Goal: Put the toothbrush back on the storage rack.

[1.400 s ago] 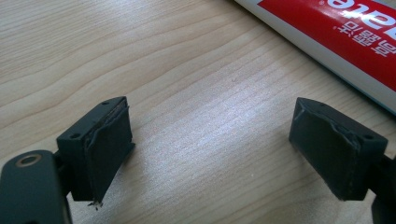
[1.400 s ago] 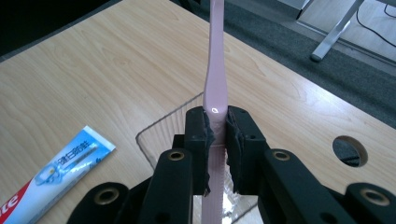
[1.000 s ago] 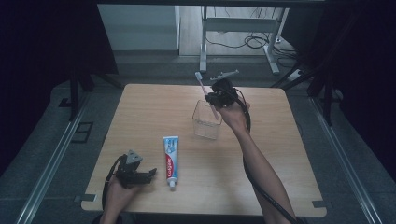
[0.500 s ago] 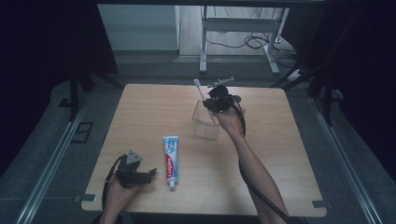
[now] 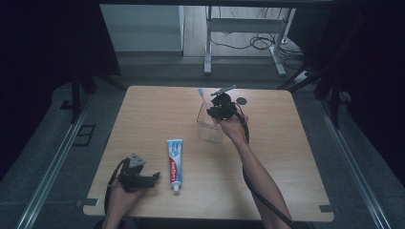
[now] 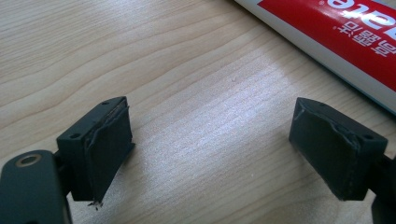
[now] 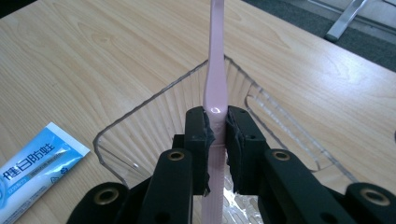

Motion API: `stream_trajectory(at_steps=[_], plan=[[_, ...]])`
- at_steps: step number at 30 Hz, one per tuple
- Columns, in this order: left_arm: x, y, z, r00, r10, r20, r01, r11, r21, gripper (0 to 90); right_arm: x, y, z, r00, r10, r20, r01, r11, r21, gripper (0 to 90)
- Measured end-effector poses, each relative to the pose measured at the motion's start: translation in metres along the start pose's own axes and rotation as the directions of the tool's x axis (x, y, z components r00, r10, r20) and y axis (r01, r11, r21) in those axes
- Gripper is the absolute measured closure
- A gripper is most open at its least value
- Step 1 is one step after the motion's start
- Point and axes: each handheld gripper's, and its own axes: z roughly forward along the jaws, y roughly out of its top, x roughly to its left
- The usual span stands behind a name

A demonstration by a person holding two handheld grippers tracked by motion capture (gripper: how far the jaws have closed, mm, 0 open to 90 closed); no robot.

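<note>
My right gripper (image 5: 216,107) (image 7: 217,135) is shut on a pink toothbrush (image 7: 215,79) and holds it over a clear ribbed plastic cup (image 5: 210,125) (image 7: 159,116) on the table; the brush head (image 5: 202,94) sticks up past the cup's far rim. In the right gripper view the handle runs down between the black pads into the cup's mouth. A toothpaste tube (image 5: 175,159) (image 6: 345,37) lies flat at the front of the table. My left gripper (image 5: 152,177) (image 6: 212,154) rests on the wood just left of the tube, open, with bare wood between its jaws.
The wooden table (image 5: 143,114) has a small dark round mark (image 5: 242,100) behind the cup. Beyond the far edge stand a metal frame (image 5: 248,33) and floor cables. Dark floor surrounds the table.
My right gripper has sunk with the toothbrush, moving slightly left, and is now down at the cup's mouth. The left gripper and the tube have not moved.
</note>
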Motion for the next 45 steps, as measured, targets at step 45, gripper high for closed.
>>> stream_trajectory(at_steps=[45], plan=[[0.000,0.000,0.000,1.0000,0.000,0.000,0.000,1.0000,-0.001,13.1,-0.003,-0.005,-0.004,0.9993,0.011,-0.036,-0.008,0.996,0.093,56.2]])
